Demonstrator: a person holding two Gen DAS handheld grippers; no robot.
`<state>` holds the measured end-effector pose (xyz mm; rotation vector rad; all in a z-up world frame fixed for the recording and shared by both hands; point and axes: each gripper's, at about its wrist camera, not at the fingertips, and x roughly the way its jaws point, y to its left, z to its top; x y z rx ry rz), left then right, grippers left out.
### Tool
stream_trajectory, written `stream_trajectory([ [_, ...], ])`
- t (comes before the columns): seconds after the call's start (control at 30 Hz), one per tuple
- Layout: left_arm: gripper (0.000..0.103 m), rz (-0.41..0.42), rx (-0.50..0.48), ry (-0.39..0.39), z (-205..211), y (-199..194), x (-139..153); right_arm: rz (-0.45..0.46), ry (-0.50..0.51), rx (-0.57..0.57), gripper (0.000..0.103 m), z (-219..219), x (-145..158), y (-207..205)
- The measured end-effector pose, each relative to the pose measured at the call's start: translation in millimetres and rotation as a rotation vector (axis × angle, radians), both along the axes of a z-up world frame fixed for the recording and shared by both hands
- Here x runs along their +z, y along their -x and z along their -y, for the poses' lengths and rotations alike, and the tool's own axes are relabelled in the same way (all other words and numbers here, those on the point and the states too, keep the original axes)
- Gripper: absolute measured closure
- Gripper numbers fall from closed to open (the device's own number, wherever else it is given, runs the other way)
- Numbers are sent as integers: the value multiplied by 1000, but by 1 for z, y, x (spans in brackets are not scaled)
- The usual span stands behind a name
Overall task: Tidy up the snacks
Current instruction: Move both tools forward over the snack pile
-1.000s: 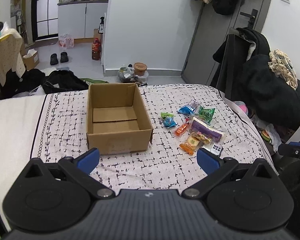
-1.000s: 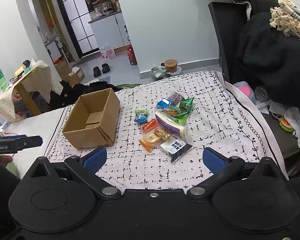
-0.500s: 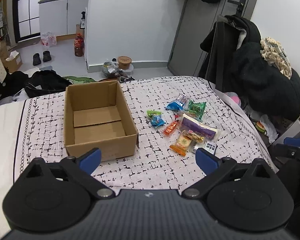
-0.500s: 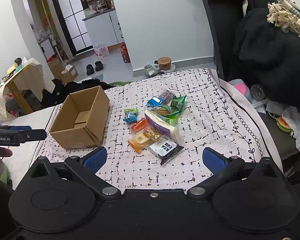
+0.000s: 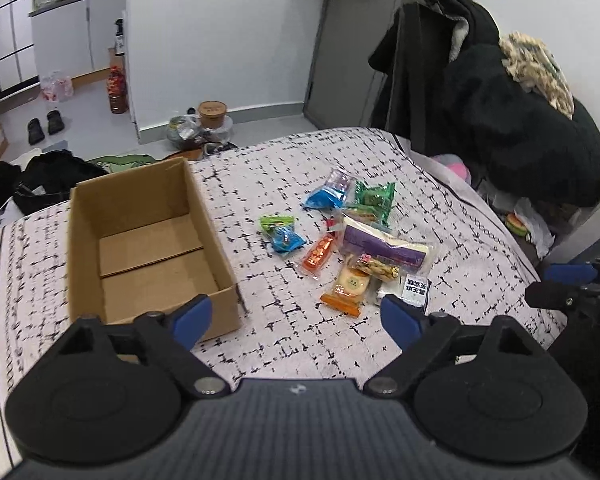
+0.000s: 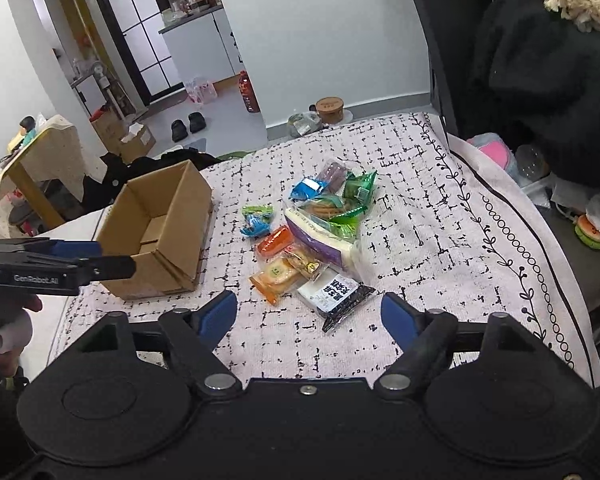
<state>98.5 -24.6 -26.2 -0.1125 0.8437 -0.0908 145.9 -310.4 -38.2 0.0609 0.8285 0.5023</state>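
You see a pale pink bedspread (image 5: 308, 340) crossed with broken black grid marks, edged in black loops and leaf sprigs. The cardboard box (image 5: 140, 240) on it is plain brown. The snack packets beside it are bright: blue (image 5: 324, 198), green (image 5: 374, 198), orange (image 5: 320, 254), purple with white (image 5: 384, 246), and black with white (image 6: 336, 294). Both grippers are black with blue pads (image 6: 218, 314).

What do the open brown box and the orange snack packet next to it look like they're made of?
The box looks like plain matte corrugated cardboard: dull brown faces, folded bottom flaps with a seam. The orange snack packet seems to be thin plastic film, glossy, with a crimped clear edge that catches light; a foil lining can't be ruled out.
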Motion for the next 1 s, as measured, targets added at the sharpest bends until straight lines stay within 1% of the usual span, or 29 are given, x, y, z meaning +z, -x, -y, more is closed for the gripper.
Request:
stream_trajectory([
  [0.17,20,-28,-35,-9,5,-23,-17,-23,4,-8,33,-4,-9,-15],
  [0.57,33,-81,-108,21,20,-76,-56,-55,55,-25,35,-18,-29,-50],
  [0.77,36,-119,-125,50,30,-96,-79,-64,65,-41,36,-20,-36,-64],
  [1.0,38,-142,-131,82,41,-115,-98,-70,84,-42,39,-24,-44,-75],
])
